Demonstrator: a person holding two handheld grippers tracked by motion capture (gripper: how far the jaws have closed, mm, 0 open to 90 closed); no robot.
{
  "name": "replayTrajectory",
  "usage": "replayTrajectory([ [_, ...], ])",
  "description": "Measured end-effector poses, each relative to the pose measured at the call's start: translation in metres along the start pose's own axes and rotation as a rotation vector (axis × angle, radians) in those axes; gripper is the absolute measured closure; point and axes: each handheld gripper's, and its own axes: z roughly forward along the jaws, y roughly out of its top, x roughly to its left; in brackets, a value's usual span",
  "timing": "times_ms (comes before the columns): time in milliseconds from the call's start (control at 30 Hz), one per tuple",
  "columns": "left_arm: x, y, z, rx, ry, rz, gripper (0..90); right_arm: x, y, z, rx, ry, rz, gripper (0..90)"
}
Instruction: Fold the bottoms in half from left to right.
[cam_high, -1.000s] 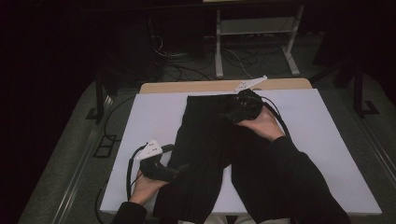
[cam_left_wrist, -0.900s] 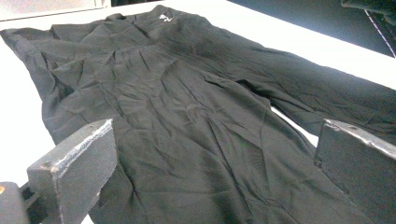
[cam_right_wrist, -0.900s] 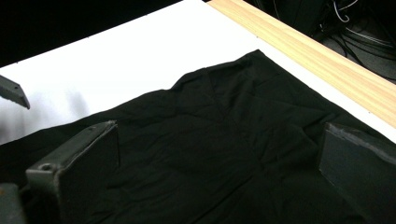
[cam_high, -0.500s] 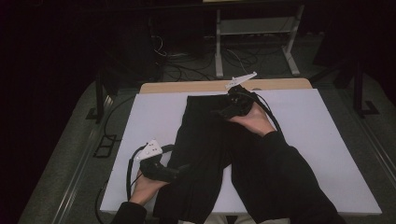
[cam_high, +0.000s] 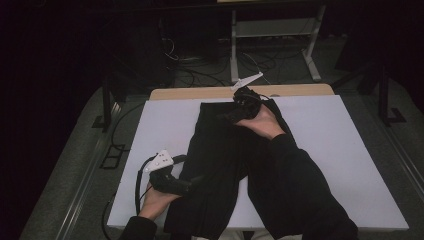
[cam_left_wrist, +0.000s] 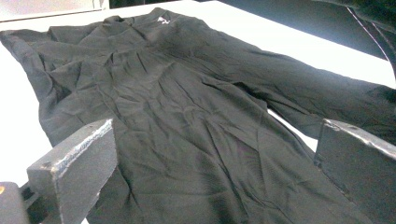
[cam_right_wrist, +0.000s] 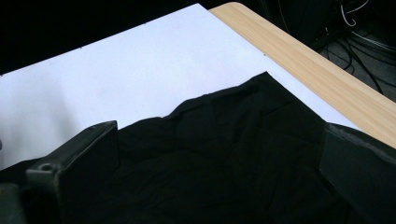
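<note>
A black garment (cam_high: 220, 150) lies spread lengthwise on a white sheet (cam_high: 165, 125) over the table. My left gripper (cam_high: 196, 180) is at the garment's near left edge, held low by a hand. In the left gripper view the left gripper (cam_left_wrist: 210, 154) is open, jaws wide apart over wrinkled black cloth (cam_left_wrist: 187, 107), nothing between them. My right gripper (cam_high: 227, 116) is over the garment's far end. In the right gripper view the right gripper (cam_right_wrist: 210, 154) is open, hovering above the garment's far edge (cam_right_wrist: 233, 140). A dark sleeve covers part of the garment's right side.
The wooden table edge (cam_high: 200, 93) shows beyond the white sheet, also the wooden edge (cam_right_wrist: 299, 60) in the right gripper view. Bare white sheet (cam_high: 350, 150) lies to both sides of the garment. A black cable (cam_high: 137, 185) loops from the left gripper. Cables and a metal frame (cam_high: 272, 45) are behind the table.
My right gripper has moved left and toward the garment's far end. The left gripper has stayed almost still.
</note>
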Motion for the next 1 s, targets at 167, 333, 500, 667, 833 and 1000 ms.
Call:
replayTrajectory([
  [167,0.000,0.000,0.000,-0.003,-0.001,-0.001,0.0,0.000,0.007,0.008,0.002,0.004,-0.008,0.0],
  [333,0.000,0.000,0.000,-0.006,-0.003,-0.002,0.0,-0.001,0.013,0.014,0.002,0.005,-0.005,0.0],
  [500,0.000,0.000,0.000,-0.007,-0.006,-0.003,0.0,-0.002,0.020,0.023,0.004,0.004,-0.005,0.0],
  [667,0.001,0.000,-0.001,-0.012,-0.007,-0.006,0.0,-0.004,0.028,0.031,-0.006,0.006,-0.001,0.0],
  [833,0.001,0.000,-0.001,-0.015,-0.009,-0.006,0.0,-0.006,0.036,0.040,-0.012,0.006,0.004,0.0],
  [1000,0.000,0.001,-0.001,-0.016,-0.013,-0.003,0.0,-0.005,0.040,0.048,-0.027,0.006,0.017,0.0],
])
